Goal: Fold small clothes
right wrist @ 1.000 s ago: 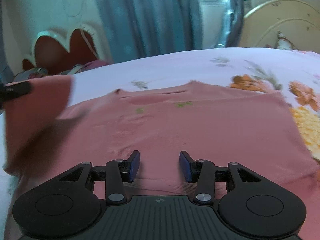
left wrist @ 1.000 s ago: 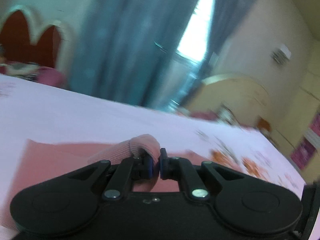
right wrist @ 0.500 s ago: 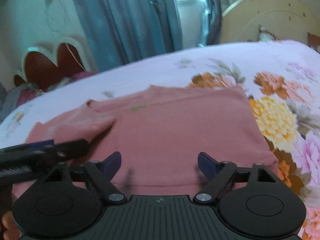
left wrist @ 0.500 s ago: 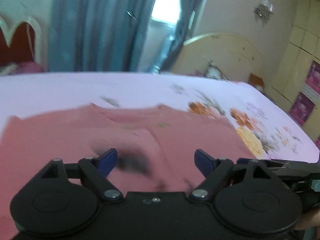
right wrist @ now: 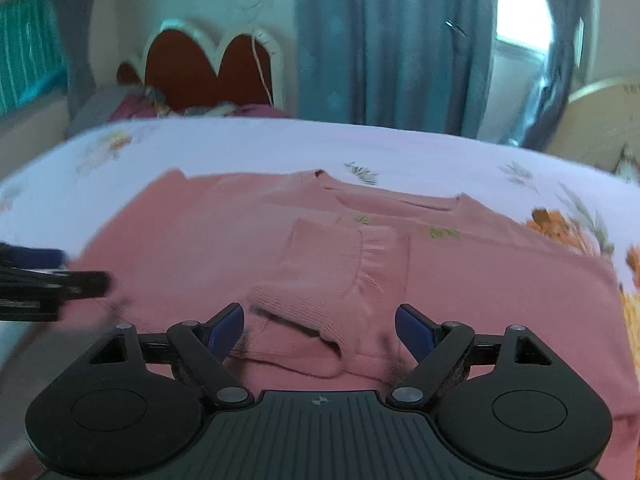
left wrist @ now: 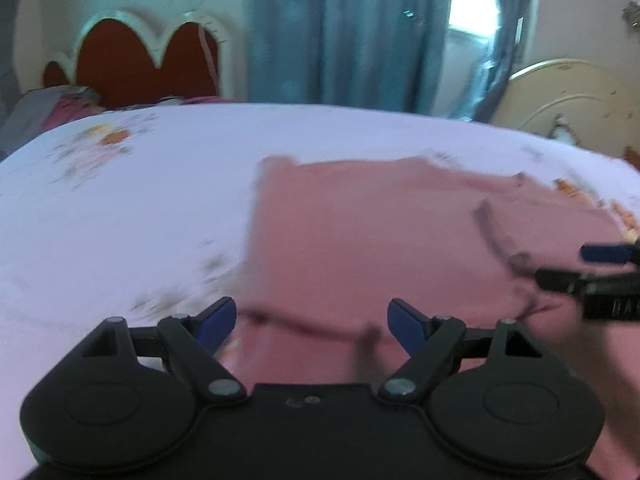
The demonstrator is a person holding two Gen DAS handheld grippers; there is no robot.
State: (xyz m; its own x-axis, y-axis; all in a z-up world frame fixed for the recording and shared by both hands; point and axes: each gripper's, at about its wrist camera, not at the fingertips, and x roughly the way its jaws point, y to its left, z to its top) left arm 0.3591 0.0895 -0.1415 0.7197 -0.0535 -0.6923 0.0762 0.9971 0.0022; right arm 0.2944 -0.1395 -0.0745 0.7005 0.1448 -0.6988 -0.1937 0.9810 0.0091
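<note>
Pink sweater point(right wrist: 460, 280): lying flat on the bed sheet point(right wrist: 248, 148), neckline toward the far side, one sleeve point(right wrist: 332, 276) now folded across the chest with its ribbed cuff resting near the middle. A second ago that sleeve was hanging pinched in the left gripper, raised off the bed; it has since been let go and is lying on the body of the garment (a little rumpled at the near hem).

Left gripper point(left wrist: 311, 320): a second ago clamped tight on the cuff; now standing wide apart and holding nothing. It is pointing steeply down toward the bed, hovering over the left edge of the sweater point(left wrist: 360, 240), with white sheet point(left wrist: 120, 208) showing to its left. The picture from this side is smeared with movement. In the right camera its dark fingers are poking in from the left margin point(right wrist: 52, 280).

Right gripper point(right wrist: 319, 330): narrower a second ago, now spread wide and empty, its blue pads point(right wrist: 226, 328) sitting either side of the folded sleeve's near end without pressing on it. It is also tilting downward, over the sweater's lower hem. From the left camera it is showing at the right edge point(left wrist: 600, 270).

Surroundings: red headboard point(right wrist: 208, 68) with white scalloped trim at the far end of the bed, blue curtains point(right wrist: 400, 40) behind, bright window point(right wrist: 520, 20) to the right, a pale rounded piece of furniture point(left wrist: 568, 96) beyond it (detail too blurred to tell), orange flowers point(right wrist: 560, 228) printed on the sheet beside the sweater's right shoulder.
</note>
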